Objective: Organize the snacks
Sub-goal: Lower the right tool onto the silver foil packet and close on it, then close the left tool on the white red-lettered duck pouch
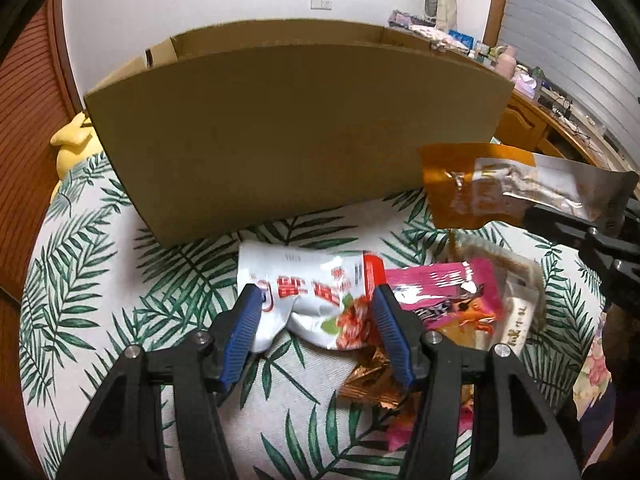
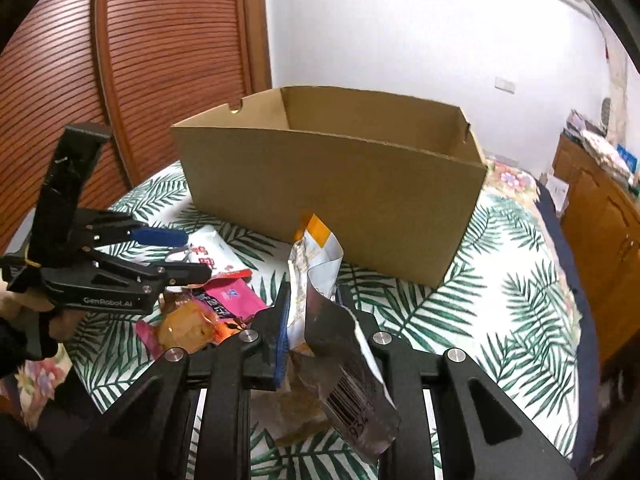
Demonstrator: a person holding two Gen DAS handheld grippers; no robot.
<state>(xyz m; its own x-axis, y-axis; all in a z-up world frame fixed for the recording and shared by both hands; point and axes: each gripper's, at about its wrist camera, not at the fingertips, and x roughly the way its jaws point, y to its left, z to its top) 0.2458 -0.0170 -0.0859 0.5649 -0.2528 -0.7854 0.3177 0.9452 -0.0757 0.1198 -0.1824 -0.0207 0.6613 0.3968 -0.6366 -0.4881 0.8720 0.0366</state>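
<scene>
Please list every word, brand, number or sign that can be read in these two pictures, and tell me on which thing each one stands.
"GenRobot.AI": on the side of the left gripper.
"934": beside the barcode on the silver packet that the right gripper grips.
Red characters on the white packet: too blurred to read.
Print on the pink packet: too blurred to read.
Cardboard box: no text shows.

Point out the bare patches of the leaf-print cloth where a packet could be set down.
Bare cloth lies left of the white-and-red snack packet, before the brown cardboard box, and right of the box's near corner. It is crowded right of the left tongs, where the pink packet heads a pile. The right tongs grip a silver-orange pouch.
</scene>
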